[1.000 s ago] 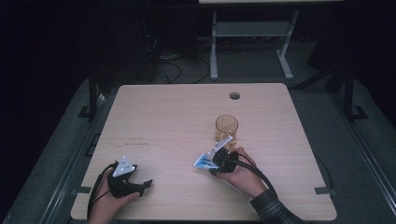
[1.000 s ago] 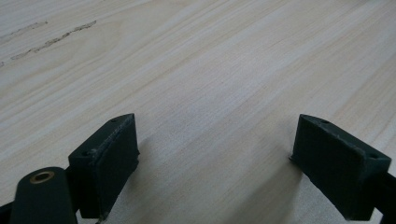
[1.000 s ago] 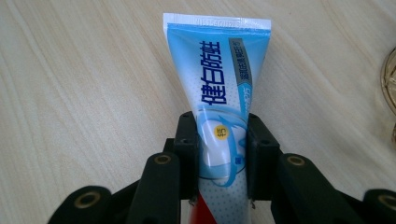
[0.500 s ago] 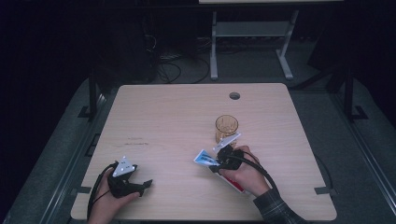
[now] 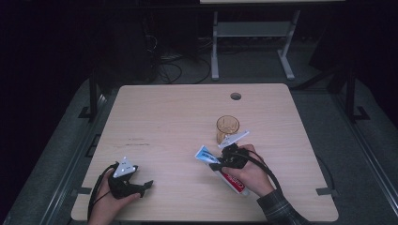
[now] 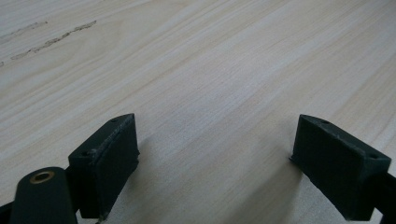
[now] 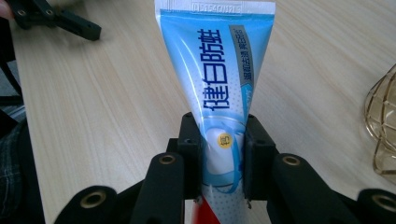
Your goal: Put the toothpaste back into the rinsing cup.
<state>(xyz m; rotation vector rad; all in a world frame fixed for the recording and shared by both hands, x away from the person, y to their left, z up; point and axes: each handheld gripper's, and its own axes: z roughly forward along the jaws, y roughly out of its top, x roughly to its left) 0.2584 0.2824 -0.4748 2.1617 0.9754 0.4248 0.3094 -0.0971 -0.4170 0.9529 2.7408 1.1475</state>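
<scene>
Right gripper view, toothpaste tube (image 7: 219, 88) between tongs (image 7: 222, 154)

Blue-and-white plastic toothpaste tube with a red lower end (image 5: 220, 169) (image 7: 219, 93), clamped mid-body between black jaws, crimped end forward, just beside an amber glass cup (image 5: 227, 127) (image 7: 383, 135) standing upright.

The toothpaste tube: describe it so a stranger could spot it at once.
On the pale wooden table, look near the front right, just before the amber glass cup. The toothpaste tube is clamped in the right tongs. Its blue-and-white body with a red end is the scene's only printed item.
</scene>
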